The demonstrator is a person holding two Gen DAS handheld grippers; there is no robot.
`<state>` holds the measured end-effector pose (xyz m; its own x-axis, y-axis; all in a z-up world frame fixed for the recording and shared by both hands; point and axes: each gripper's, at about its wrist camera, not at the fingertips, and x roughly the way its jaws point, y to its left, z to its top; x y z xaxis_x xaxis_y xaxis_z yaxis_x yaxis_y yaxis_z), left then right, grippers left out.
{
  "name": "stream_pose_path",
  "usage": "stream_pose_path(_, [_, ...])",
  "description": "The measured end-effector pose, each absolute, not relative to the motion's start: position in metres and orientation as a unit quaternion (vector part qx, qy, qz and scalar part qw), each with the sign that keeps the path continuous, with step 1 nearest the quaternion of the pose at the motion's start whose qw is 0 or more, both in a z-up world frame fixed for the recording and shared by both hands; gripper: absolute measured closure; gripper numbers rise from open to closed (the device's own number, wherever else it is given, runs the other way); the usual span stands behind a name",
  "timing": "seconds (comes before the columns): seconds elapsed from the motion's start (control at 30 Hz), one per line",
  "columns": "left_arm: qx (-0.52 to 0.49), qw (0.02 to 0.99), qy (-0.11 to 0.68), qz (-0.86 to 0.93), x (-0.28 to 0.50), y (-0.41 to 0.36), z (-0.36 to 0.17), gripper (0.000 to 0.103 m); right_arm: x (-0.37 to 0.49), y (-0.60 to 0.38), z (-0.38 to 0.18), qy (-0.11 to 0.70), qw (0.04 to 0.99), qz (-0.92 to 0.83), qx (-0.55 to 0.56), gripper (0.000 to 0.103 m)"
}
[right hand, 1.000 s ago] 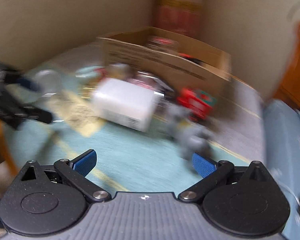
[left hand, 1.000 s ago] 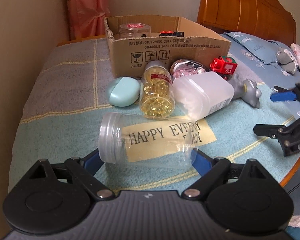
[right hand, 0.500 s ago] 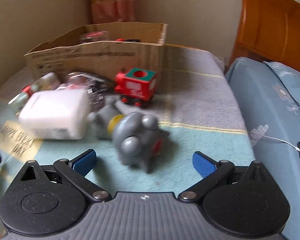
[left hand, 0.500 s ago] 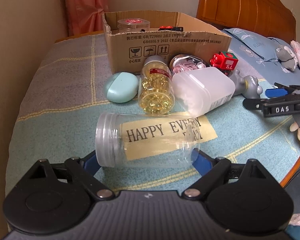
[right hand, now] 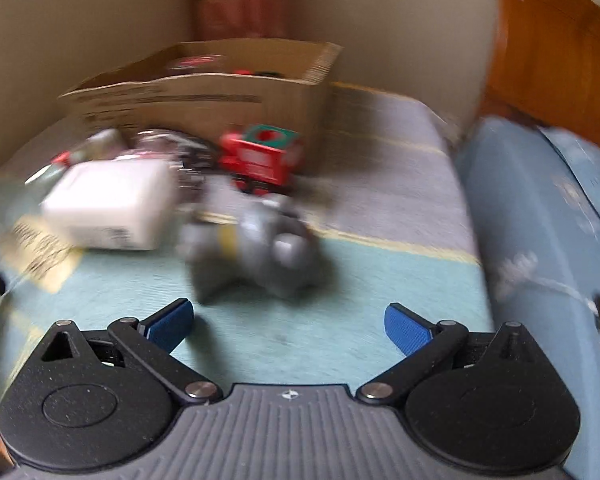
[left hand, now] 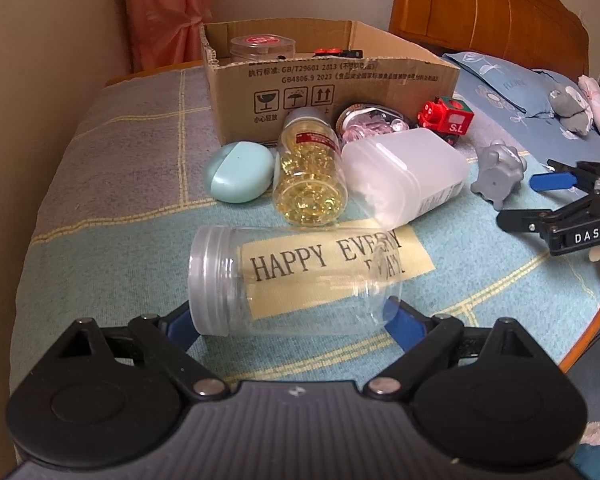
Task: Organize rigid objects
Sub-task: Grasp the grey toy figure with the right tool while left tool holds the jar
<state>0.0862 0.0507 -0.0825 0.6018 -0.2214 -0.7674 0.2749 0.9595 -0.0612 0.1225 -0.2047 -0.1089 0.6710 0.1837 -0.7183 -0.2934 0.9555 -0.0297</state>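
Tabletop (left hand: 112, 208) is draped in grey-and-teal checked cloth (bed (left hand: 512, 88) alongside). Clear jar (left hand: 292, 280) lies sideways between the opening left gripper (left hand: 292, 322); right gripper (right hand: 288, 322) is spread, empty, near grey toy (right hand: 260, 252).

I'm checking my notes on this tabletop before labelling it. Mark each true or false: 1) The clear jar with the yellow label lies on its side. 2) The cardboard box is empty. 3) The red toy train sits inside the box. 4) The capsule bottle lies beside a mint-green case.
1) True: the clear jar lies on its side between the left gripper jaws.
2) False: the cardboard box holds a red-lidded container.
3) False: the red toy train sits on the cloth outside the box.
4) True: the capsule bottle lies next to the mint-green case.
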Motion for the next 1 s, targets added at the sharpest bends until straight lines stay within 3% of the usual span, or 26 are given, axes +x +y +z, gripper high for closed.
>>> stream_pose_path(0.63, [0.023,0.9,0.418,-0.121,0.097,0.045,-0.073,0.008,0.16,-0.198,-0.108,0.378,0.896,0.21,-0.098,0.0])
stream_pose_path(0.8, [0.022,0.899,0.42,-0.122,0.1,0.045,-0.071,0.012,0.159,-0.196,-0.104,0.379,0.892,0.221,-0.107,0.01])
stream_pose_path(0.87, [0.026,0.898,0.422,-0.123,0.101,0.045,-0.07,0.012,0.16,-0.196,-0.101,0.382,0.891,0.221,-0.107,0.019])
stream_pose_path(1.0, [0.029,0.895,0.426,-0.127,0.103,0.046,-0.068,0.012,0.163,-0.197,-0.097,0.396,0.888,0.212,-0.102,0.025])
